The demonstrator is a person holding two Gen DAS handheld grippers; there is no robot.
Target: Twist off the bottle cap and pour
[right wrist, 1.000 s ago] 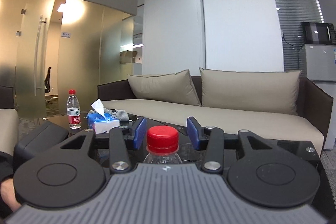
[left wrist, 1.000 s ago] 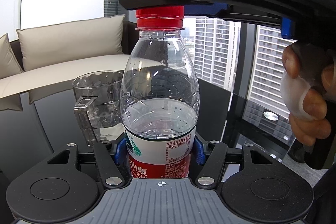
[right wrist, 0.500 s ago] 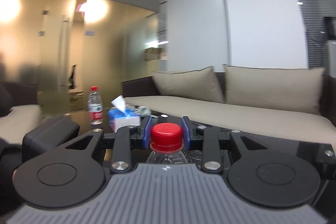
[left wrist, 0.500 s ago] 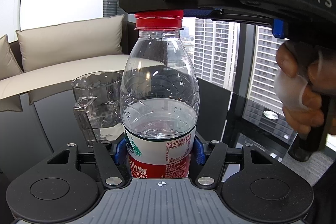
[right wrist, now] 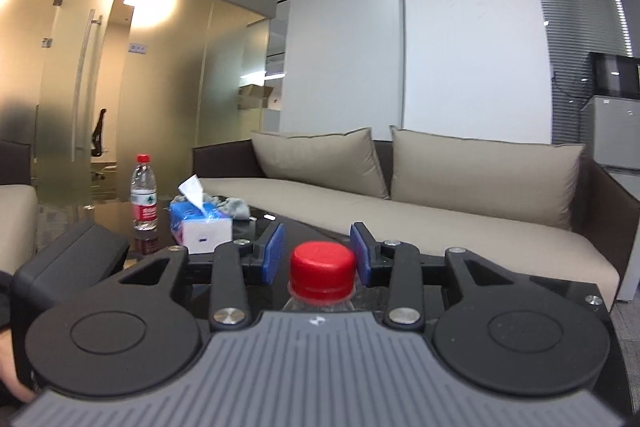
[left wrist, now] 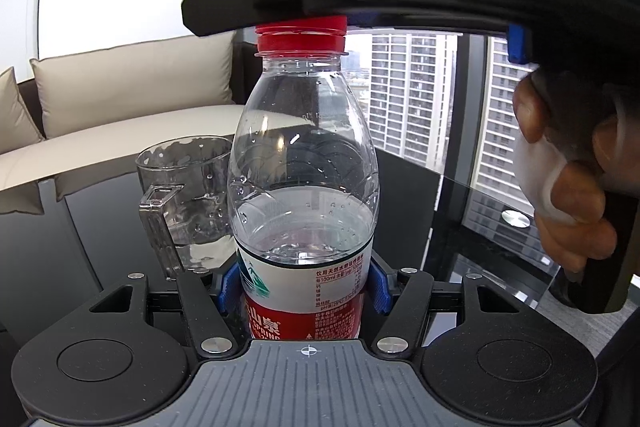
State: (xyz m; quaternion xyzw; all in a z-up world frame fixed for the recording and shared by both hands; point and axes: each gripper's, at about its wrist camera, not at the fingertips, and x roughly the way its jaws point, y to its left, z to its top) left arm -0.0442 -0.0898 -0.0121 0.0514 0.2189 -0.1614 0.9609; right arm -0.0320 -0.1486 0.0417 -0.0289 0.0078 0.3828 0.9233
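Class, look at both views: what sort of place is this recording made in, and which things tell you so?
Probably an office lounge in a high-rise: a sofa beside a dark glass table, frosted glass doors with a desk chair behind them, and tower blocks outside the window.

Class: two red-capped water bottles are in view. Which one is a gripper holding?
The near bottle, clamped at its label by the left gripper beside the clear mug. The far bottle stands free by the tissue box.
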